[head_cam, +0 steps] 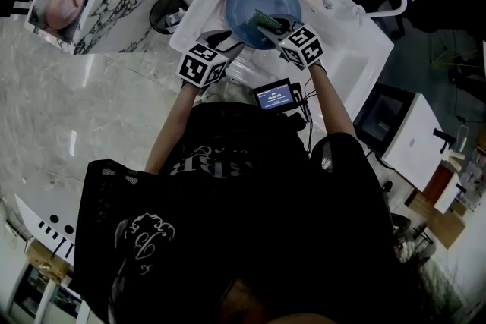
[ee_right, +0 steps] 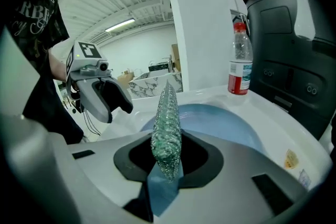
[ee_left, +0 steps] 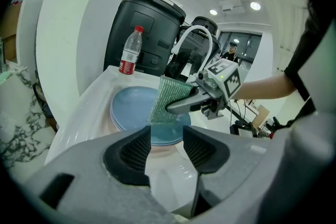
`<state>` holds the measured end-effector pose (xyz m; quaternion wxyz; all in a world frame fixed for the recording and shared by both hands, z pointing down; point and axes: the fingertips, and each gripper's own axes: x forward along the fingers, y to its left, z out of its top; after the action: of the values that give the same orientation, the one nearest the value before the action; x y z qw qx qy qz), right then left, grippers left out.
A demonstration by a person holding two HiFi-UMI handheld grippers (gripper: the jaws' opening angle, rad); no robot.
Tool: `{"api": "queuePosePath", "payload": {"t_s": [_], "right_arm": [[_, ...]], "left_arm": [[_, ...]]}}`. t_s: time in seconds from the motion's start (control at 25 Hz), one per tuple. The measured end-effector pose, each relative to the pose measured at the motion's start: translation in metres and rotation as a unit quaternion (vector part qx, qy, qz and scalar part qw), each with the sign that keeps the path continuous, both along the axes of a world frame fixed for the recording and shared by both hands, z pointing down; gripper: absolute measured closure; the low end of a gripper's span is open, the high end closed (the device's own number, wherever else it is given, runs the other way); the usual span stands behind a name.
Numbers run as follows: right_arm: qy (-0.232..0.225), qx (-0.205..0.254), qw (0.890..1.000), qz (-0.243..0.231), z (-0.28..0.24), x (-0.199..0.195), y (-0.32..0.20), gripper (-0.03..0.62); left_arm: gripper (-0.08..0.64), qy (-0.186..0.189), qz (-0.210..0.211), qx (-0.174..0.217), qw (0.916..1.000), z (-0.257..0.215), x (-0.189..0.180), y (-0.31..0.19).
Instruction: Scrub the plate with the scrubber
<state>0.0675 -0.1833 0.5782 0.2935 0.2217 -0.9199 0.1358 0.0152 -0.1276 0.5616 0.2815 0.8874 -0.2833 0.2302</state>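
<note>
- Two tools reach over the sink [head_cam: 351, 66]. The right tool [ee_right: 167, 152] is clamped on the green scrubber [ee_right: 167, 118], which stands on edge between its pads and juts past the tips.
- The scrubber is a glittery knitted mesh, folded flat, and its free end hangs down onto the plate [head_cam: 258, 0].
- The left tool [ee_left: 167, 147] has its pads apart with nothing between them. Only white sink floor shows in the gap, and its tips stop just short of the plate's near edge.
- The plate is round and pale blue with a shallow raised rim, and it lies flat in the sink.
- In the head view the plate sits close to the sink's far wall, with bare basin floor open to its right.
- A red-labelled bottle [ee_left: 129, 52] stands on the far rim just beyond the plate.
- A white arched faucet [ee_left: 193, 34] rises at the right, near the right tool.
</note>
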Motion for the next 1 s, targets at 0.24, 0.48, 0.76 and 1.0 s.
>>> {"api": "queuePosePath", "payload": {"t_s": [0.24, 0.48, 0.76, 1.0], "right_arm": [[0.056, 0.073, 0.996, 0.016, -0.010, 0.040, -0.060, 0.502], [0.096, 0.115, 0.989, 0.014, -0.015, 0.063, -0.110, 0.502], [0.103, 0.108, 0.989, 0.014, -0.005, 0.072, -0.128, 0.502], [0.102, 0.085, 0.991, 0.023, 0.012, 0.074, -0.114, 0.502]], "left_arm": [[0.373, -0.018, 0.029, 0.010, 0.9994, 0.007, 0.015, -0.008], [0.373, -0.043, 0.093, 0.013, 0.9947, 0.019, 0.036, -0.003], [0.350, -0.107, 0.184, 0.021, 0.9768, 0.049, 0.040, 0.012], [0.351, -0.136, 0.211, 0.034, 0.9674, 0.060, 0.043, 0.012]]}}
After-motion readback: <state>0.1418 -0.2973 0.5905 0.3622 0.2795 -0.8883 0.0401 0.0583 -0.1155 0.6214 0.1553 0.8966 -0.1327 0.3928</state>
